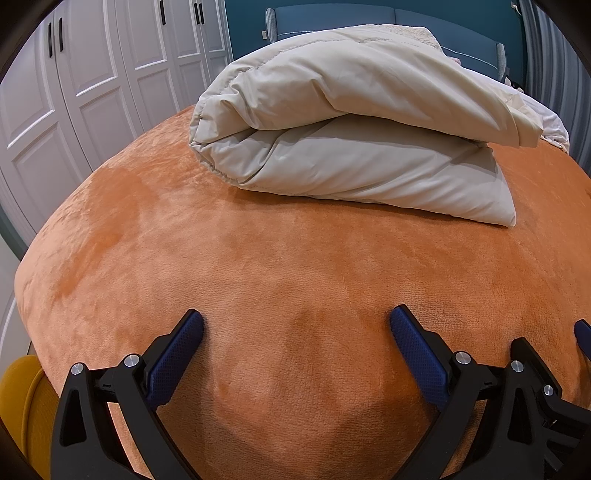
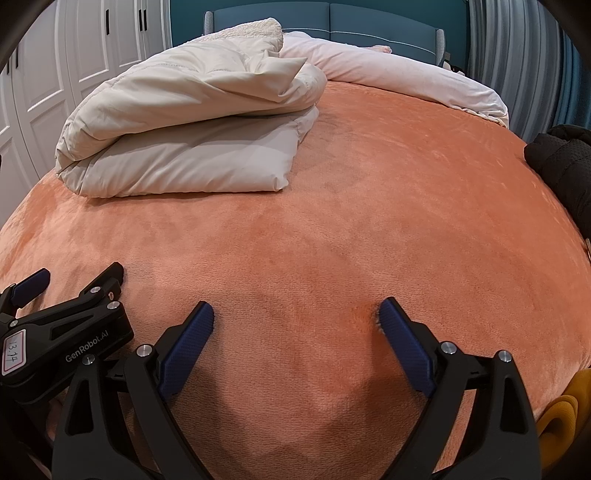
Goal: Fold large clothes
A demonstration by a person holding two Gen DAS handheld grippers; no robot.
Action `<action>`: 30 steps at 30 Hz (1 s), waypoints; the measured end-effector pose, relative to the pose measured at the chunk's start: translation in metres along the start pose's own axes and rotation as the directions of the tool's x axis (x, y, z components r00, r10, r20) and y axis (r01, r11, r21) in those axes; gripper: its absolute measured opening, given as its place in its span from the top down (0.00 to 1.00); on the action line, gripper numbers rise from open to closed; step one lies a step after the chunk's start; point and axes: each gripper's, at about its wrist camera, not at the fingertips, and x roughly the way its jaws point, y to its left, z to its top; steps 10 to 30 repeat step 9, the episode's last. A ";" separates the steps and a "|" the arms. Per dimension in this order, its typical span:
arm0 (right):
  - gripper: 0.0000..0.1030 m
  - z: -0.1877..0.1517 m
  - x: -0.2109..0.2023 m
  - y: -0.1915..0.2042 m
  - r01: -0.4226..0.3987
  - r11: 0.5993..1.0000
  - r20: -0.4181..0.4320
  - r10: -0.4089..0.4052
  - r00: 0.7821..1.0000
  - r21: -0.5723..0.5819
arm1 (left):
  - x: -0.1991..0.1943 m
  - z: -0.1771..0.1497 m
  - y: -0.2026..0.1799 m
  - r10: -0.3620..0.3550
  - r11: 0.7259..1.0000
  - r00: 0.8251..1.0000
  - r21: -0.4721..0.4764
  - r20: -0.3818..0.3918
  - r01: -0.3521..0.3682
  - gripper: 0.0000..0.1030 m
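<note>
Two hand-held grippers hover low over an orange blanket (image 1: 258,258) that covers a bed, both with their blue-padded fingers spread wide and holding nothing. The left gripper (image 1: 295,325) sits near the foot of the bed, its pads (image 1: 177,354) close to the plush surface; whether they touch it cannot be told. The right gripper (image 2: 295,314) is just beside it, its right fingertip (image 2: 388,314) meeting a small tuft in the blanket. In the right wrist view the left gripper's black body shows at the lower left, bearing a white label.

Farther up the bed lies a cream quilt (image 1: 351,122), folded over on itself into a thick bundle, its upper layer draped across the lower one. It rests on the blanket toward the left side, well apart from both grippers. Behind it, a white sheet (image 2: 406,81) runs along the head of the bed in front of a teal headboard (image 2: 332,18).

A black garment (image 2: 561,166) lies at the bed's right edge, and a mustard-yellow cloth (image 2: 565,410) shows at the near right corner. White wardrobe doors (image 1: 92,74) stand along the left wall.
</note>
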 end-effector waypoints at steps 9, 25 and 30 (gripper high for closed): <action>0.11 0.009 -0.009 0.002 0.023 1.000 -0.036 -0.023 0.999 0.012 | -0.010 0.012 0.001 0.005 1.000 1.000 -0.008 -0.027 -0.005 0.06; 0.11 0.009 -0.009 0.002 0.023 1.000 -0.036 -0.023 0.999 0.012 | -0.010 0.012 0.001 0.005 1.000 1.000 -0.008 -0.027 -0.005 0.06; 0.11 0.009 -0.009 0.002 0.023 1.000 -0.036 -0.023 0.999 0.012 | -0.010 0.012 0.001 0.005 1.000 1.000 -0.008 -0.027 -0.005 0.06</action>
